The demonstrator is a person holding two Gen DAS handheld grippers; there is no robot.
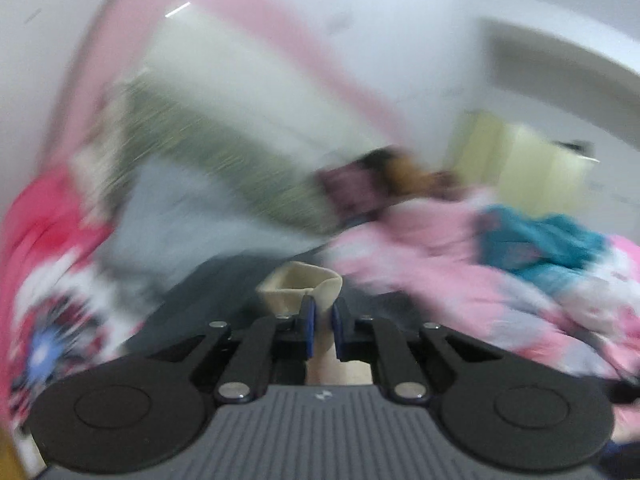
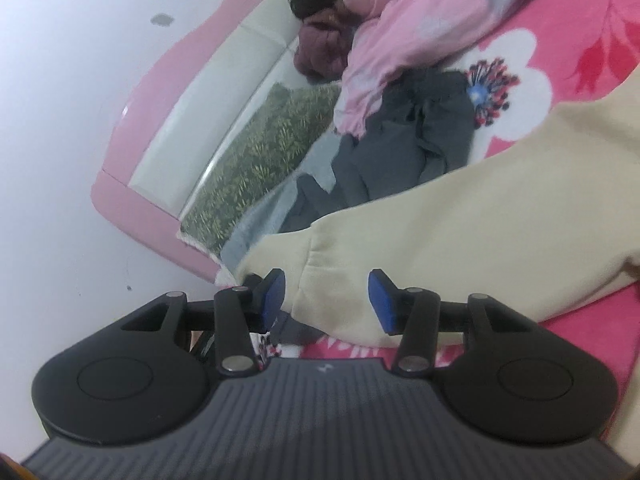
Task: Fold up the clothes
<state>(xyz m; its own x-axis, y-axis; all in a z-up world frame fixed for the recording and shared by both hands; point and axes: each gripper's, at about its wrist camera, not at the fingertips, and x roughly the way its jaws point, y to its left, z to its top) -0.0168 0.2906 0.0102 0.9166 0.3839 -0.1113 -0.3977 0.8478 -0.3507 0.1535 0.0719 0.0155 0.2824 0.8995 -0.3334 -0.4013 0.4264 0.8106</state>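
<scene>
A cream sweatshirt sleeve stretches across the pink floral bedspread from the right. Its ribbed cuff lies between the blue pads of my right gripper, which stands open, the pads apart from the cloth. The left wrist view is heavily blurred. In it my left gripper is shut on a bunched fold of cream fabric, which sticks up just past the fingertips over a dark grey garment.
Crumpled dark grey clothing lies beyond the sleeve, with a pink garment and a maroon one behind it. A green patterned pillow leans on the pink and white headboard. A teal garment sits at the right.
</scene>
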